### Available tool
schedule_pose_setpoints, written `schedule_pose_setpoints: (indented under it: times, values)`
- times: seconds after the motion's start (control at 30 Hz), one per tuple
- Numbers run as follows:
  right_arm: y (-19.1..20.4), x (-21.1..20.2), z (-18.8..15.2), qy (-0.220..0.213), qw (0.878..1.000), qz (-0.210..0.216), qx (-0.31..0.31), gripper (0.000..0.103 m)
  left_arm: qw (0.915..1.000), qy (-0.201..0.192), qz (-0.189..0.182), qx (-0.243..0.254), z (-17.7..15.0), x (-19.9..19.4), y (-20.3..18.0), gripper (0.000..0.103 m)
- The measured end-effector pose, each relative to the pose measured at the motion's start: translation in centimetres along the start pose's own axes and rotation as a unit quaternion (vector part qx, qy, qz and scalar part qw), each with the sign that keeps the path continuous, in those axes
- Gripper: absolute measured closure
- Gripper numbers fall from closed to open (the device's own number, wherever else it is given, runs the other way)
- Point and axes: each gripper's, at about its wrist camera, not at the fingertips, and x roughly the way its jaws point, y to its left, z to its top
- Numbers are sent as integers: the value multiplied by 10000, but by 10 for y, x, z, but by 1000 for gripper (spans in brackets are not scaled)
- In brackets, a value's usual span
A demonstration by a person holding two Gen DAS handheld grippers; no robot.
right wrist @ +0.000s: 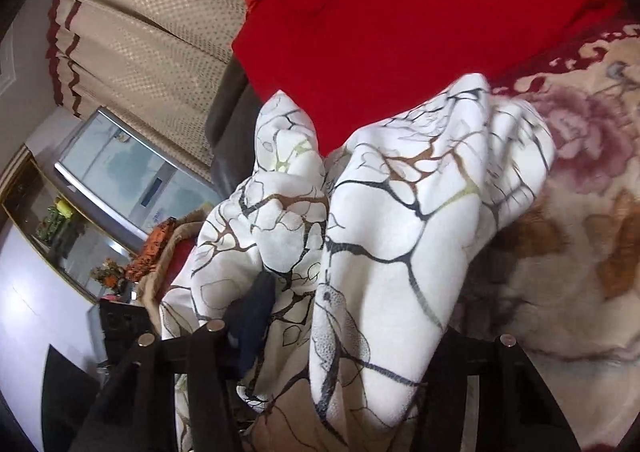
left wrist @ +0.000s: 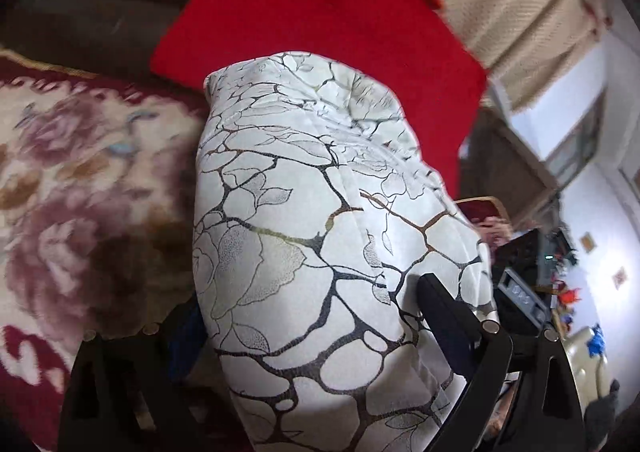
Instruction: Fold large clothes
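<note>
A large white garment with a black and gold crackle-and-rose print fills the middle of both views. My left gripper is shut on a thick bunched fold of it, lifted above the floral blanket; the right finger presses the cloth and the left one is mostly hidden behind it. In the right wrist view the same garment hangs in folds from my right gripper, which is shut on it, with a dark blue finger pad showing among the folds.
A floral cream and maroon blanket covers the surface below; it also shows in the right wrist view. A red cushion lies behind the garment. Beige curtains and a mirror stand beyond.
</note>
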Motion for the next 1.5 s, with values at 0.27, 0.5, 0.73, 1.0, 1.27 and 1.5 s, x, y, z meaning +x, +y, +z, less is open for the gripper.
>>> schedule_pose_setpoints:
  times: [0.27,0.5,0.73,1.0,1.27,1.5]
  values:
    - [-9,14,-9,318,9980,-530,160,35,9960,186,774,405,-4,8,3,7]
    - [13,-37,-13,19,9943,-1036,-232,34,9941,-163,837,663,-8,-32,-17,7]
    - [54,-99,-27,-356,9904,-1134,-712,34,9799,-711,1636,897,-38,-114,-33,6]
    - [150,-173,-56,-894,9736,-1145,-1763,31,9323,-1211,3000,1615,-66,-195,-85,6]
    - [242,-239,-88,-1495,9465,-1551,-2403,26,8880,-1805,3773,1910,-92,-266,-145,3]
    - [276,-281,-122,-1568,9339,-2093,-2439,26,8835,-2157,3749,1798,-119,-322,-177,3]
